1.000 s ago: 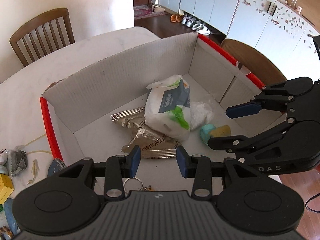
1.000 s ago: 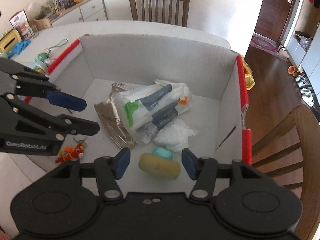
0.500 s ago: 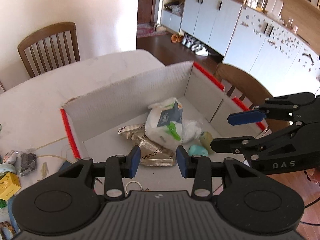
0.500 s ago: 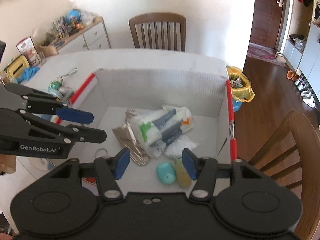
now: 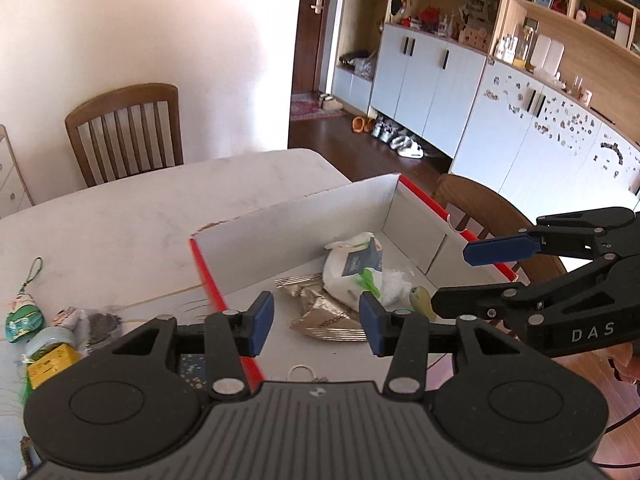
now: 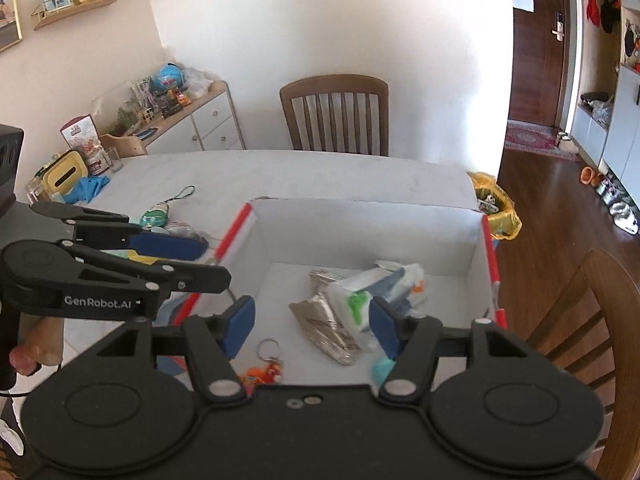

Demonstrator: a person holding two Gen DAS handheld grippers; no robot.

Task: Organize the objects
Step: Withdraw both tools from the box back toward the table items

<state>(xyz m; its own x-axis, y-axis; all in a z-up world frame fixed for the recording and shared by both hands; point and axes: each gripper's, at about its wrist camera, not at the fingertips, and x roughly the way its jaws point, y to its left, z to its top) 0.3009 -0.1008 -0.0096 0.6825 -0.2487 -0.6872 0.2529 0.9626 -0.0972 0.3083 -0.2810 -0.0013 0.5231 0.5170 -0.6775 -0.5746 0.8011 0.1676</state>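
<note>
While both claws hover empty with jaws just widened, left claw [image 5: 316, 318] and right claw [image 6: 312, 326] overlook the red-edged white cardboard box [image 6: 360, 222].

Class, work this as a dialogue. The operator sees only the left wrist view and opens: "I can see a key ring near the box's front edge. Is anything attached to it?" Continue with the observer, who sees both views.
Observer: Apparently yes. The right wrist view shows a small orange toy lying right against the key ring, on the floor of the box.
Operator: Is there anything past the box's far right corner?
Observer: A yellow bag sits there, just off the edge of the table.
Operator: And at the table's far left side?
Observer: A blue cloth lies beside a yellow container.
</note>
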